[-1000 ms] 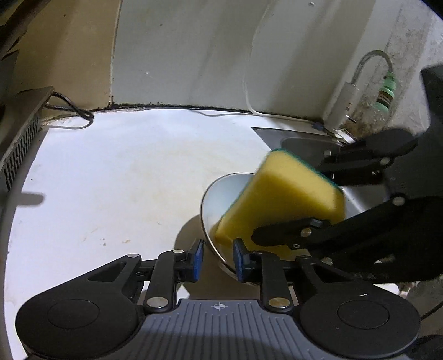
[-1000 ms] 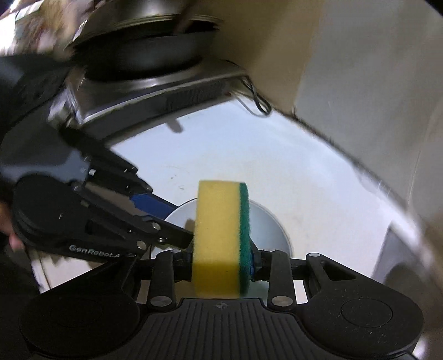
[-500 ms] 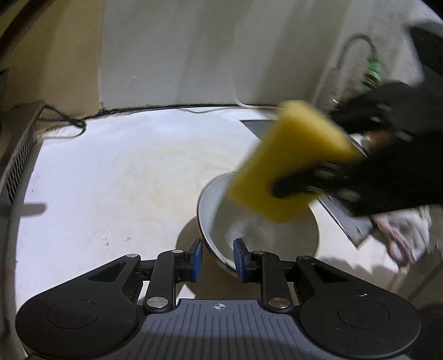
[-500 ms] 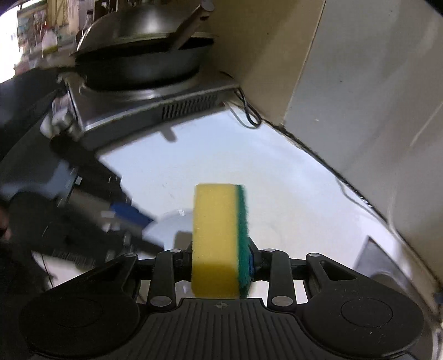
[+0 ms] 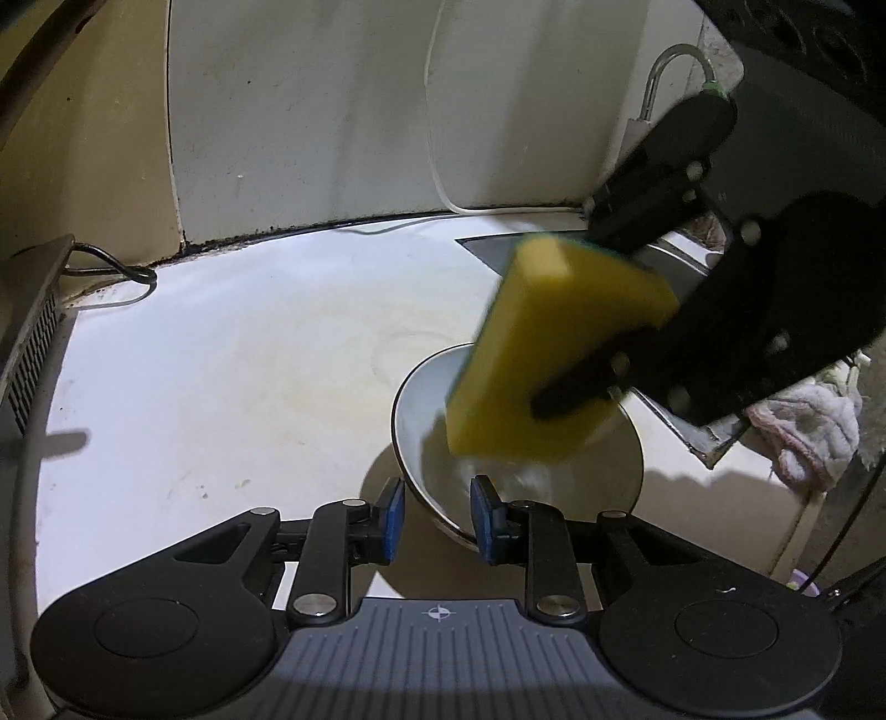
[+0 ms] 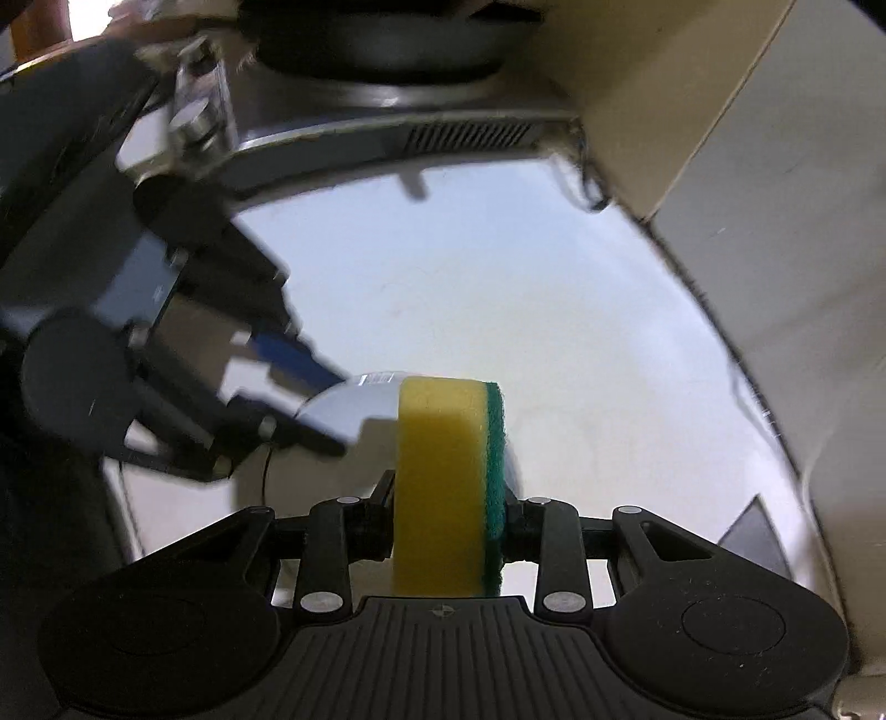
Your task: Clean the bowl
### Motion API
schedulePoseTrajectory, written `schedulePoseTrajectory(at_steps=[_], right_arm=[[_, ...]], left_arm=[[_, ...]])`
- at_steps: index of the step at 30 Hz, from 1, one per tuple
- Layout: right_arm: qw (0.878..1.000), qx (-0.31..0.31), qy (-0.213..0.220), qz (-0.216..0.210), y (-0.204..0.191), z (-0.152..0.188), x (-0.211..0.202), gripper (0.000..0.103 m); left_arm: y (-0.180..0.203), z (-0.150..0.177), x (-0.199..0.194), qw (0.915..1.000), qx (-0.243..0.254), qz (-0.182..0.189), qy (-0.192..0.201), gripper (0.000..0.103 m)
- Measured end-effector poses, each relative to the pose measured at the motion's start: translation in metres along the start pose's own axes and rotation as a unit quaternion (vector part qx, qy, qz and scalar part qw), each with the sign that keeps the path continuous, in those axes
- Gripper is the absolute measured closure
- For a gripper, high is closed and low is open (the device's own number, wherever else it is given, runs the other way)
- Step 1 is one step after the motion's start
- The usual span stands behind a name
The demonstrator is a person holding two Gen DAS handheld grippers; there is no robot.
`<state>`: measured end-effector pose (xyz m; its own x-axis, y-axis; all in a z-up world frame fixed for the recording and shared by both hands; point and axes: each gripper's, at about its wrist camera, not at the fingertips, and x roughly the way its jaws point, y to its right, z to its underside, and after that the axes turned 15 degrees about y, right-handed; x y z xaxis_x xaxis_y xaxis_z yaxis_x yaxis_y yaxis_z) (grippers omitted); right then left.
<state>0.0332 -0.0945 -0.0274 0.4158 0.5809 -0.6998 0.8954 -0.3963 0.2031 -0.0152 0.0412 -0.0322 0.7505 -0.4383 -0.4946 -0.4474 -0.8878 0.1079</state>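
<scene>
A white bowl (image 5: 426, 443) with a dark rim sits tilted on the white counter (image 5: 221, 387). My left gripper (image 5: 437, 520) is shut on its near rim, with a blue pad on either side of the wall. My right gripper (image 5: 581, 315) comes in from the right, shut on a yellow sponge (image 5: 554, 343) with a green scouring side. The sponge's lower edge dips inside the bowl. In the right wrist view the sponge (image 6: 443, 487) stands upright in my right gripper (image 6: 448, 531). The bowl (image 6: 343, 410) lies just behind it, with the blurred left gripper (image 6: 310, 393) on its rim.
A steel sink (image 5: 681, 260) with a tap (image 5: 675, 72) lies at the right. A pinkish cloth (image 5: 803, 432) hangs by the sink's corner. A cooktop (image 6: 387, 127) carrying a dark wok (image 6: 387, 50) stands on the left, with its cable (image 5: 111, 271) by the wall.
The sponge was deep in the bowl, rose clear above it half a second ago, and has come back down to the bowl's inside. The left gripper kept its hold on the rim.
</scene>
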Motion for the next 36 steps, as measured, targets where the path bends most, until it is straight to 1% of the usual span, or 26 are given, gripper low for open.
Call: schedulePoseTrajectory(at_steps=[3,5,7,11,12,13,14,15,17,18,20,21,24,26,27,28,29,30,33,35,36], right_arm=[[1.000,0.007,0.015,0.013,-0.002,-0.002,0.009,0.071],[0.999,0.012,0.025,0.022,-0.004,-0.004,0.015,0.071],[0.999,0.017,0.035,0.031,-0.005,-0.005,0.022,0.071],[0.997,0.026,0.054,0.048,-0.008,-0.008,0.034,0.071],[0.996,0.032,0.060,0.051,-0.007,-0.009,0.037,0.071],[0.995,0.047,0.065,0.051,-0.001,-0.010,0.040,0.071],[0.994,0.063,0.069,0.047,0.004,-0.010,0.042,0.071],[0.994,0.081,0.069,0.032,0.010,-0.010,0.043,0.071],[0.992,0.112,0.062,-0.013,0.022,-0.006,0.037,0.071],[0.990,0.122,0.056,-0.035,0.028,-0.005,0.034,0.071],[0.989,0.124,0.040,-0.068,0.038,-0.004,0.024,0.071],[0.990,0.119,0.032,-0.068,0.041,-0.005,0.019,0.071],[0.998,0.060,0.023,-0.015,0.038,-0.010,0.000,0.071],[0.999,0.027,0.029,0.030,0.034,-0.013,-0.008,0.070],[0.997,0.004,0.039,0.066,0.029,-0.014,-0.011,0.070],[0.993,-0.032,0.047,0.100,0.022,-0.015,-0.012,0.070],[0.985,-0.098,0.053,0.130,0.008,-0.013,-0.009,0.070],[0.976,-0.148,0.055,0.151,-0.004,-0.011,-0.006,0.070],[0.970,-0.191,0.032,0.146,-0.019,-0.001,0.009,0.071],[0.971,-0.201,0.020,0.132,-0.030,0.008,0.014,0.070],[0.972,-0.197,0.019,0.128,-0.032,0.008,0.010,0.070]], left_arm=[[0.001,-0.002,-0.009,0.9999,0.010,0.006,0.005,0.074],[0.004,-0.003,-0.017,0.9995,0.017,0.026,0.004,0.074],[0.007,-0.002,-0.017,0.9994,0.024,0.025,0.006,0.075],[0.005,-0.003,-0.006,0.9992,0.036,0.000,0.017,0.073],[0.003,-0.004,-0.005,0.9991,0.037,-0.005,0.018,0.074],[0.000,-0.006,0.001,0.9988,0.039,-0.018,0.024,0.074],[-0.004,-0.008,0.007,0.9983,0.040,-0.030,0.029,0.074],[-0.006,-0.010,0.010,0.9983,0.039,-0.032,0.029,0.073],[-0.011,-0.014,0.017,0.9983,0.035,-0.036,0.029,0.073],[-0.012,-0.014,0.018,0.9986,0.033,-0.032,0.027,0.070],[-0.010,-0.014,0.019,0.9990,0.033,-0.020,0.022,0.069],[-0.009,-0.013,0.020,0.9990,0.036,-0.018,0.021,0.070],[-0.004,-0.011,0.023,0.9986,0.047,-0.017,0.016,0.070],[-0.005,-0.010,0.023,0.9987,0.045,-0.016,0.015,0.070],[-0.005,-0.010,0.023,0.9987,0.045,-0.016,0.015,0.070],[-0.005,-0.010,0.024,0.9987,0.047,-0.016,0.014,0.070],[-0.005,-0.010,0.025,0.9986,0.048,-0.016,0.014,0.070],[-0.005,-0.010,0.025,0.9985,0.049,-0.017,0.014,0.070],[-0.005,-0.010,0.026,0.9985,0.049,-0.017,0.014,0.070],[-0.004,-0.009,0.026,0.9986,0.048,-0.016,0.014,0.071],[-0.004,-0.009,0.026,0.9986,0.048,-0.016,0.014,0.071]])
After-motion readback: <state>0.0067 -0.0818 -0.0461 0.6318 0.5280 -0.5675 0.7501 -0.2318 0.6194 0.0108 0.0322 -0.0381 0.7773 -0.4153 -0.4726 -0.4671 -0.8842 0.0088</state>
